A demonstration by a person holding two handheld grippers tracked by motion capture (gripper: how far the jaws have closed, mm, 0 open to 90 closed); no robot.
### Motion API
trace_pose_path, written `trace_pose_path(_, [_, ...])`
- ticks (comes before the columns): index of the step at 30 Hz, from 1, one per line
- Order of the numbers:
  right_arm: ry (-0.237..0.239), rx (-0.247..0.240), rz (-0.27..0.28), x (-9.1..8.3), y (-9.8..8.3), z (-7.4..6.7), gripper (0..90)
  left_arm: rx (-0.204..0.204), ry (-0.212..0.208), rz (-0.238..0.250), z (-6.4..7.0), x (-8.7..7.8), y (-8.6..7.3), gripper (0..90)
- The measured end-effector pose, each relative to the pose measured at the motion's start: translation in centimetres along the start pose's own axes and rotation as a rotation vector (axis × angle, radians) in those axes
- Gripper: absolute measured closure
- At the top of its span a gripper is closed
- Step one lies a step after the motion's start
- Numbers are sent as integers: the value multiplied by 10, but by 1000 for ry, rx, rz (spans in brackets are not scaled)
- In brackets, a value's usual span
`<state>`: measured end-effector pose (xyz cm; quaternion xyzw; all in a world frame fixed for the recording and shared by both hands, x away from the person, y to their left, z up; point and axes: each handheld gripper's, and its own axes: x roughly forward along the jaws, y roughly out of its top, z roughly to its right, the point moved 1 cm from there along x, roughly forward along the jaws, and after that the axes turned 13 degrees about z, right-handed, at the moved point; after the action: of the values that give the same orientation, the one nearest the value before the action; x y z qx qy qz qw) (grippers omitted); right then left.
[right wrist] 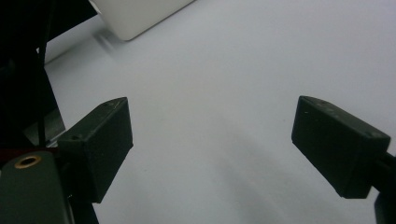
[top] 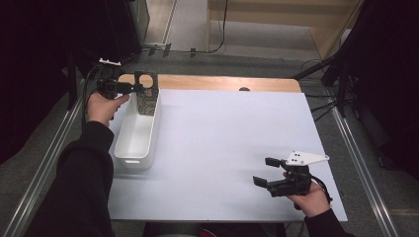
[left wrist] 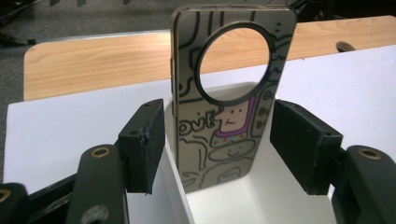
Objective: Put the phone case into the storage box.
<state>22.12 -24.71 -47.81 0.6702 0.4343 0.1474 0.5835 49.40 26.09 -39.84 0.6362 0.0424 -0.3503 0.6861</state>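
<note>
step: placing or taking the olive-brown doodle-printed phone case with a round cut-out [left wrist: 232, 100] at the far end of the long white plastic bin [top: 137, 133]; cannot tell which
case position: stands upright in the bin, leaning near its far wall, top above the rim
left tool [left wrist: 219, 144]: jaws wide apart, one either side of the case, gaps on both sides, touching nothing
left tool, high view [top: 129, 88]: held over the bin's far end by the left hand [top: 102, 107]
right tool [top: 268, 171]: jaws spread wide, empty, hovering low over the white counter [top: 227, 143] near its right front corner
right tool, own view [right wrist: 212, 140]: bare counter between the jaws, bin corner far off
next move, guess: if picking, close squarely on the case's side edges, then lift straight up clear of the rim; if released, back off without tipping it
</note>
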Motion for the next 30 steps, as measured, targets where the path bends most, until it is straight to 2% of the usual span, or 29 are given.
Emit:
trace_pose_path(2, [-2, -4, 0, 0, 0, 0, 115, 1, 7, -4, 0, -3, -2, 352])
trace_pose_path(7, [-2, -8, 2, 1, 2, 1, 114, -1, -5, -15, -1, -10, -7, 352])
trace_pose_path(12, [1, -2, 3, 2, 4, 2, 115, -24, -20, -29, -2, -17, -9, 351])
trace_pose_path(15, [3, -6, 6, 4, 4, 2, 115, -35, -37, -43, -1, -21, -9, 351])
trace_pose_path(17, [4, -11, 4, 4, 5, 3, 114, -29, -40, -40, 1, -25, -9, 351])
trace_pose_path(20, [7, -13, 5, 6, 6, 3, 115, -30, -67, -30, 6, -28, -8, 350])
trace_pose_path(24, [9, -15, 0, 8, 6, 3, 115, -1, -98, -36, 15, -32, -8, 350])
trace_pose_path(26, [9, -14, -3, 8, 7, 4, 114, 11, -134, -28, 20, -34, -9, 351])
trace_pose_path(30, [9, -14, -1, 9, 7, 5, 115, 42, -160, -28, 29, -38, -10, 350])
